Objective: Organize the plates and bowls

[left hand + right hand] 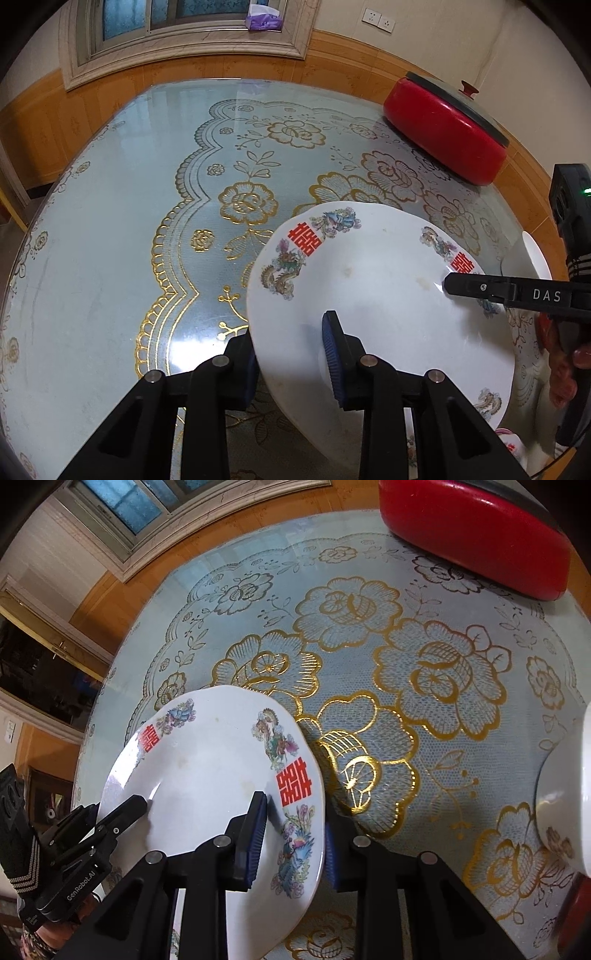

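Both claws held the same plate [369, 280], each clamped on the rim with one pad on the painted face and one under it. The left claw [291, 354] was mostly closed on the near left edge, and the right claw [291, 845] was mostly closed on the opposite edge, beside the red character. In the left view the right claw [476, 288] reached in from the right onto the rim; in the right view the left claw [125, 812] came in from the left. The plate was tilted and seemed lifted over the desk [110, 221], its far edge away from both claws.

To do this step well, I think both hands should move together at one speed, keep the plate at a steady tilt, and not pull apart, because glazed rims slip easily. A stack or a free place should be chosen before lowering.

Ahead of the right claw, on its right, a white bowl [565, 786] was cut by the frame. The red pot [443, 125] stood far ahead. The underside of the plate and the lower pads were hidden, and small dishes below the left claw were unclear.
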A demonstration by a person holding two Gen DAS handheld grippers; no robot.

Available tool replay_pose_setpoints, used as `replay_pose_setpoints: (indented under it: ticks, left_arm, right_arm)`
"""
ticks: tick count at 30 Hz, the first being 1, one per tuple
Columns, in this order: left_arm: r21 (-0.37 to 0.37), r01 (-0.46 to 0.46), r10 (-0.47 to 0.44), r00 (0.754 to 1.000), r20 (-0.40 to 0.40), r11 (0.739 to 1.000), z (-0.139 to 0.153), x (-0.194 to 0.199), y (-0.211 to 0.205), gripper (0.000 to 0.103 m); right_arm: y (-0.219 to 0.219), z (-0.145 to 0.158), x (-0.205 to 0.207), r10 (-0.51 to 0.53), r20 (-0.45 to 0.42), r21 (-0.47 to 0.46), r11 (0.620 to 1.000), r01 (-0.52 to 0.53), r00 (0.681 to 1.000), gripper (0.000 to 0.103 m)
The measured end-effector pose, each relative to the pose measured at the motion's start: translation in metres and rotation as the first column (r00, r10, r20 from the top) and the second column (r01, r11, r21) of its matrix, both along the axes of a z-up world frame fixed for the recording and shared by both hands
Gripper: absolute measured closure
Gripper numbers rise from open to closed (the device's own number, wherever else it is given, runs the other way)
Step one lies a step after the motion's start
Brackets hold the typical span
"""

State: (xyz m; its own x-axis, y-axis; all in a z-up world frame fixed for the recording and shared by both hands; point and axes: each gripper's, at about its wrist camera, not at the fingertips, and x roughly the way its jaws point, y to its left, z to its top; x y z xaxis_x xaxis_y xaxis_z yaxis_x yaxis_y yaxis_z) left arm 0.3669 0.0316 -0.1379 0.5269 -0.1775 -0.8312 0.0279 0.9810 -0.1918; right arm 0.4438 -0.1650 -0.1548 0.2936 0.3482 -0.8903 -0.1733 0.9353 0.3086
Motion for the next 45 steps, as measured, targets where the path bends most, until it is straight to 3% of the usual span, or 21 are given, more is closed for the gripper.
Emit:
replay_pose_setpoints:
  ticks: [16,31,45]
  left_arm:
    - [-0.011,0.018,-0.017,0.998,0.067,1.0,0.028,-0.023,-0.009,0.072]
    - [-0.013,0.084,-0.081,0.982,0.17,0.996,0.077,-0.076,-0.023,0.072]
    - [-0.011,0.157,-0.153,0.972,0.177,0.988,0.074,-0.133,-0.035,0.072]
  right_arm:
    - [-0.013,0.029,-0.027,-0.022,0.061,0.026,0.999,0.02,0.998,0.077]
    - [-0.036,0.08,-0.093,-0.065,0.153,0.052,0.997,0.058,0.986,0.077]
    - [-0.049,0.085,-0.168,-0.105,0.171,0.081,0.992,0.092,0.98,0.077]
